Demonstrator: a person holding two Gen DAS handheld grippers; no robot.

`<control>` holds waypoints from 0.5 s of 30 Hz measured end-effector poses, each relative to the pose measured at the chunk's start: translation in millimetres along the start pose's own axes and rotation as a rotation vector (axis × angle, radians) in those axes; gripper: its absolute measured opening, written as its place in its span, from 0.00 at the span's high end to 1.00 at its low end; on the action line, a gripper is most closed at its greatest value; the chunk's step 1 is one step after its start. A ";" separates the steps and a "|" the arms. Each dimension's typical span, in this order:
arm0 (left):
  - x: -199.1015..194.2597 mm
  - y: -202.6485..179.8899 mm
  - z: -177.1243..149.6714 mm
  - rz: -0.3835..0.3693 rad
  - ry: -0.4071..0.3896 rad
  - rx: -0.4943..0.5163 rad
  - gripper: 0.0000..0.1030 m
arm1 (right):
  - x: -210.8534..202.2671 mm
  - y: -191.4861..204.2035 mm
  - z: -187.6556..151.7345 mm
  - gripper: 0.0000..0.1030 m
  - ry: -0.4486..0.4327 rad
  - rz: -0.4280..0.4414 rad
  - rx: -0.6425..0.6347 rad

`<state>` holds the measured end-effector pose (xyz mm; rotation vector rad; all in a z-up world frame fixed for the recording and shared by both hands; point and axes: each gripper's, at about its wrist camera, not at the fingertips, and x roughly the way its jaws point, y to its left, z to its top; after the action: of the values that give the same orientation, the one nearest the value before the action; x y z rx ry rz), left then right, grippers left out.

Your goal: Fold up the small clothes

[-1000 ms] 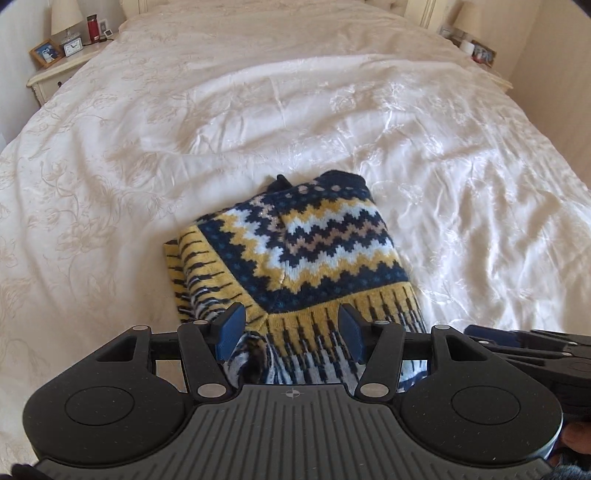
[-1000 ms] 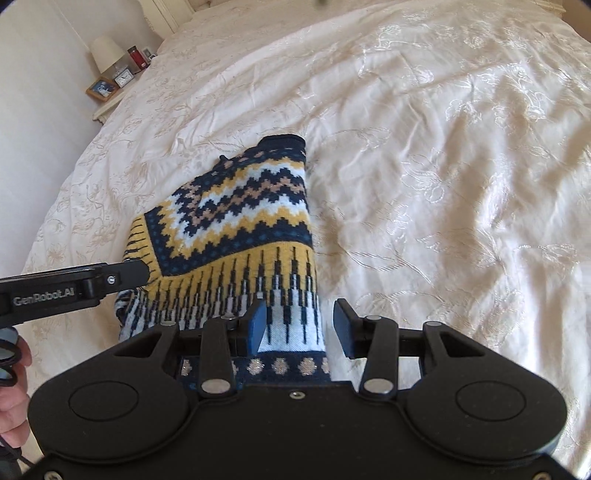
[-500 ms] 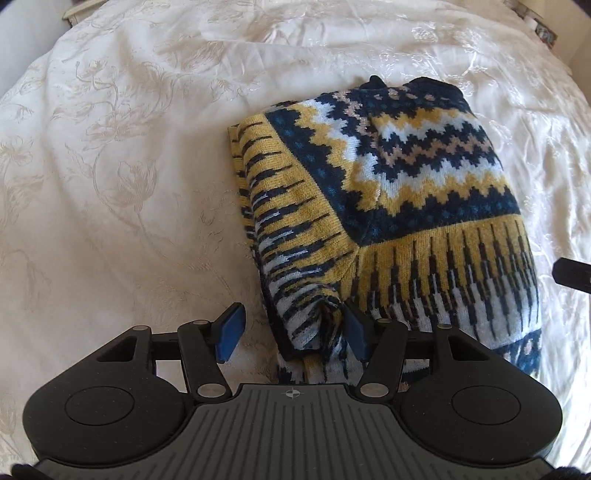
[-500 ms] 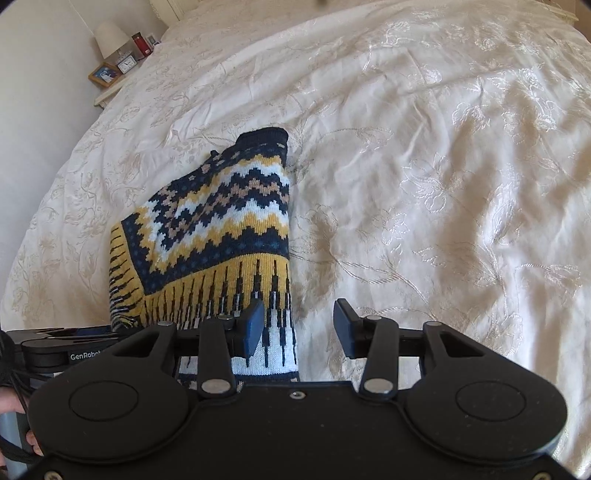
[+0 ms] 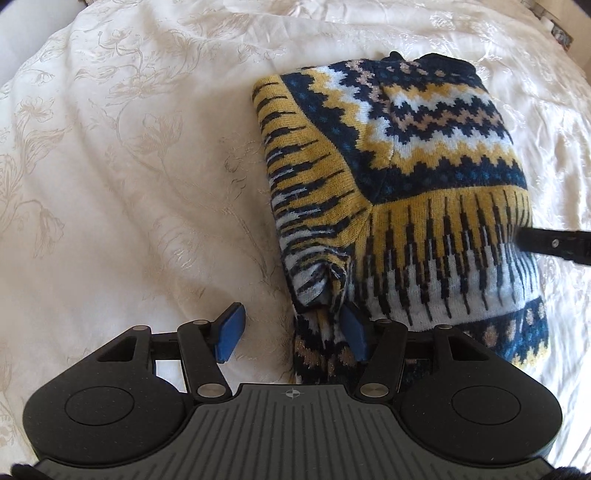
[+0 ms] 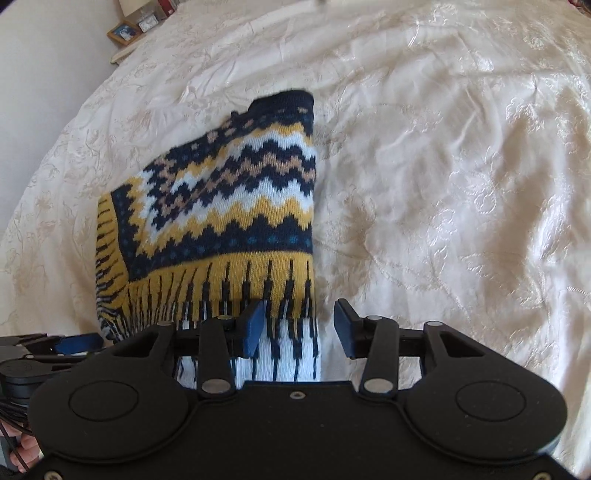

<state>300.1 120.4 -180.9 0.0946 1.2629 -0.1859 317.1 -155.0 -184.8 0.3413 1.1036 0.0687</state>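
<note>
A: Both tools dropped closer to the jumper (image 5: 413, 192) since a sec ago.
B: State? Left tool (image 5: 291, 334) spread wide at the near-left corner, right tool (image 6: 300, 330) also agape over the near-right edge, nothing gripped.
A: Jumper's half-folded on the bed (image 5: 129, 166), sleeve tucked over.
B: I'd pinch both hem corners thru all layers, lift evenly, fold twd collar.

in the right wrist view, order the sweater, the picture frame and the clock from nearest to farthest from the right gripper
1. Sweater: its near right edge lies between the open fingers of the right gripper.
2. Picture frame: far upper left, on the nightstand.
3. Clock: just behind the frame.
</note>
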 end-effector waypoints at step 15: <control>4.1 4.8 5.7 -0.030 0.010 -0.017 0.45 | 74.7 27.6 76.3 0.45 0.055 -0.039 -0.107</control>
<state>307.6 123.8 -183.2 0.0618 1.2766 -0.2008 421.5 -130.3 -210.0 0.2230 1.1558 0.1025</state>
